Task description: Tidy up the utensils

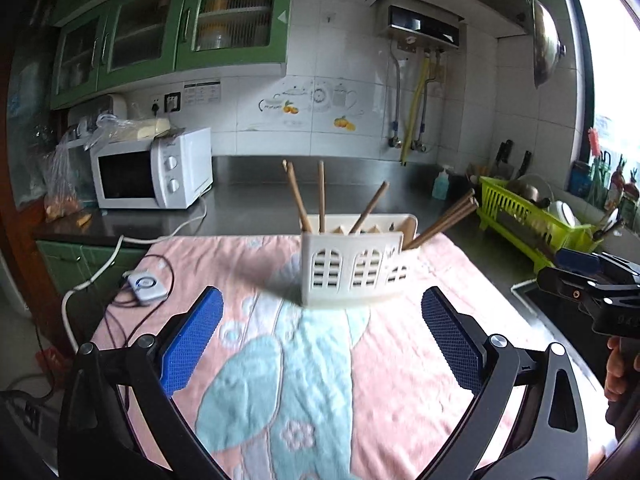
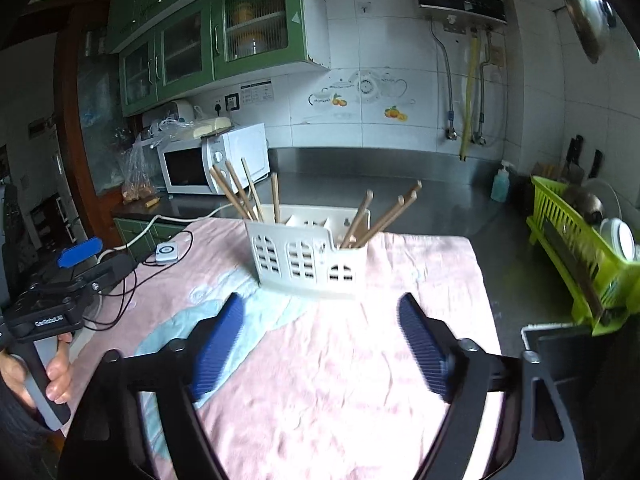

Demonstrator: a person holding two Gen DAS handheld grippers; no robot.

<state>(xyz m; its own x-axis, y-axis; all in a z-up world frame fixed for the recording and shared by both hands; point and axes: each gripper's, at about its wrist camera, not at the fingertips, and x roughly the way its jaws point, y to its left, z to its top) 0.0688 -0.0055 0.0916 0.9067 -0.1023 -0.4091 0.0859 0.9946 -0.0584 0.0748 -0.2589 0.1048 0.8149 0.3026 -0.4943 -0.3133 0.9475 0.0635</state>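
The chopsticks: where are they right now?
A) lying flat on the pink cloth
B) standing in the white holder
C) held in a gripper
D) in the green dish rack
B: the chopsticks stand tilted in the white holder on the pink cloth; both grippers are empty.

Window glare at right, fisheye-bent dark edges, slight blur.

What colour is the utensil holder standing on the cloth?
Cream-white, with arched window-style cutouts: the utensil holder shows best in the left wrist view.
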